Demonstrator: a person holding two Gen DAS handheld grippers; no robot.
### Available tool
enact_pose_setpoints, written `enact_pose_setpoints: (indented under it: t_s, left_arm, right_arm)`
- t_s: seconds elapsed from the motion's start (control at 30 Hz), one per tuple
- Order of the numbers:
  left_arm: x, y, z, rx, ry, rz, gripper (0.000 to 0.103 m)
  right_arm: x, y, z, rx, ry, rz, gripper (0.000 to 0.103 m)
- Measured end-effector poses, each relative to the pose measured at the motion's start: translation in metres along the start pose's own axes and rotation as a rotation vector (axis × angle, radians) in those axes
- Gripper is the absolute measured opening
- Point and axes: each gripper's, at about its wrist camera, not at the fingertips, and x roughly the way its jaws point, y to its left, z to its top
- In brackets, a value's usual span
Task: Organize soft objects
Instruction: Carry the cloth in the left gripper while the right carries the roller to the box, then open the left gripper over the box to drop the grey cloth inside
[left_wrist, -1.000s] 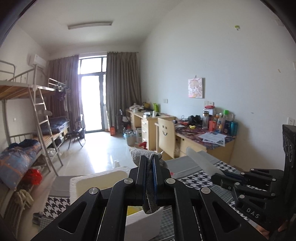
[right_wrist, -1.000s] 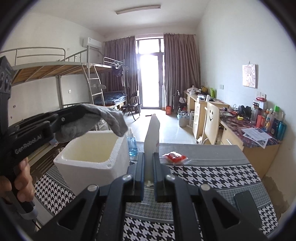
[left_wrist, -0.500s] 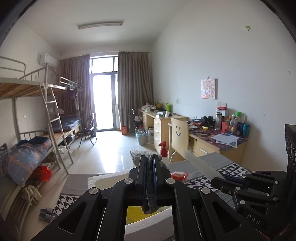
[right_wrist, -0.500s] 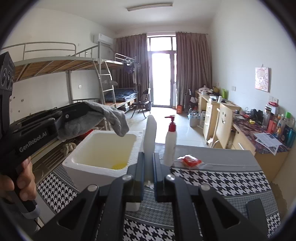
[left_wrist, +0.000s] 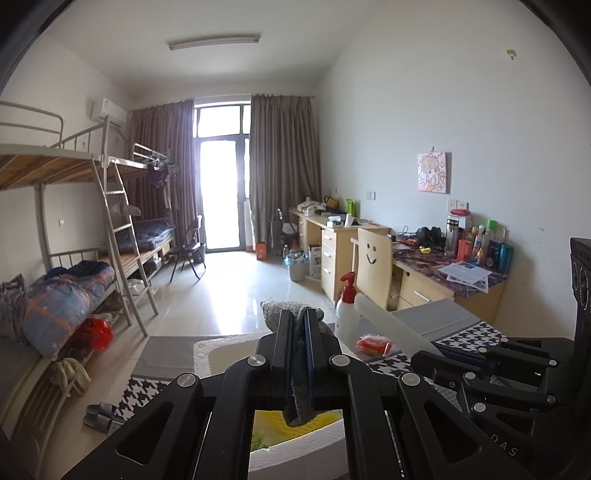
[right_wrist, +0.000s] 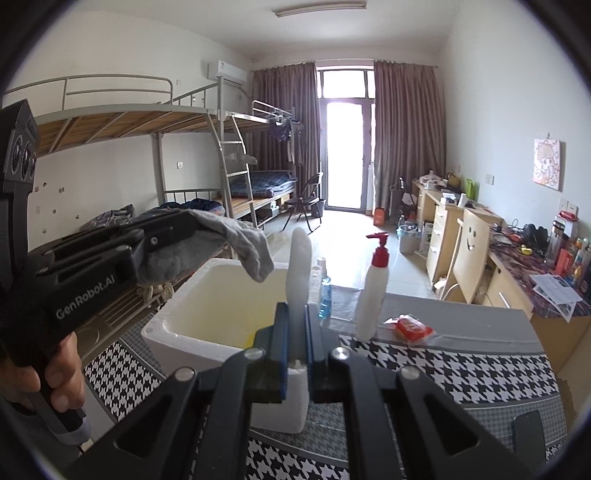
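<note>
The grey cloth (right_wrist: 240, 243) in my left gripper (left_wrist: 299, 332) looks soft, knitted and matt, the white box (right_wrist: 192, 332) grainy foam, the strip (right_wrist: 300, 266) in my right gripper (right_wrist: 295, 332) smooth matt foam, and both grippers' black frames hard plastic.

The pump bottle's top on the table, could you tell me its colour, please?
Red, on a white pump bottle; clearest in the right wrist view.
</note>
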Motion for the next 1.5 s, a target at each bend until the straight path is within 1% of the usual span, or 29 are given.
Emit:
enact_pose_setpoints:
  t_s: [0.23, 0.63, 0.73, 0.77, 0.8, 0.83, 0.87, 0.9, 0.97, 1.07, 1.1, 1.23, 1.4, 1.5]
  left_arm:
    - [0.008, 0.007, -0.005, -0.012, 0.016, 0.019, 0.006]
    - [0.034, 0.017, -0.015, -0.042, 0.099, 0.007, 0.006]
    - [0.041, 0.019, -0.018, -0.043, 0.126, -0.006, 0.010]
    - [0.043, 0.020, -0.019, -0.040, 0.132, -0.003, 0.019]
    - [0.044, 0.021, -0.020, -0.045, 0.139, 0.001, 0.033]
    - [0.045, 0.023, -0.020, -0.050, 0.142, 0.003, 0.043]
    - [0.046, 0.024, -0.020, -0.058, 0.140, 0.007, 0.060]
    - [0.045, 0.024, -0.020, -0.063, 0.133, 0.010, 0.070]
    - [0.043, 0.026, -0.020, -0.068, 0.123, 0.016, 0.074]
    - [0.041, 0.028, -0.020, -0.069, 0.112, 0.035, 0.086]
    - [0.040, 0.029, -0.020, -0.071, 0.107, 0.043, 0.088]
    - [0.039, 0.034, -0.018, -0.077, 0.096, 0.050, 0.093]
    - [0.034, 0.043, -0.017, -0.095, 0.070, 0.083, 0.101]
    - [0.033, 0.046, -0.017, -0.093, 0.066, 0.101, 0.101]
  right_arm:
    - [0.007, 0.005, 0.002, -0.008, 0.012, 0.016, 0.010]
    - [0.020, 0.009, 0.002, -0.014, 0.039, 0.010, 0.010]
    - [0.022, 0.009, 0.003, -0.014, 0.043, 0.006, 0.010]
    - [0.024, 0.009, 0.002, -0.011, 0.047, 0.004, 0.010]
    - [0.024, 0.009, 0.002, -0.011, 0.047, 0.004, 0.010]
    - [0.026, 0.009, 0.002, -0.010, 0.051, 0.001, 0.010]
    - [0.026, 0.010, 0.003, -0.008, 0.054, -0.001, 0.010]
    - [0.027, 0.009, 0.003, -0.008, 0.055, -0.001, 0.010]
    - [0.028, 0.009, 0.004, -0.009, 0.055, -0.004, 0.010]
    - [0.030, 0.009, 0.004, -0.011, 0.057, -0.005, 0.010]
    - [0.030, 0.009, 0.004, -0.011, 0.057, -0.006, 0.010]
    - [0.031, 0.009, 0.004, -0.007, 0.059, -0.008, 0.010]
    - [0.034, 0.010, 0.005, -0.011, 0.060, -0.002, 0.010]
    - [0.036, 0.011, 0.005, -0.011, 0.061, 0.002, 0.010]
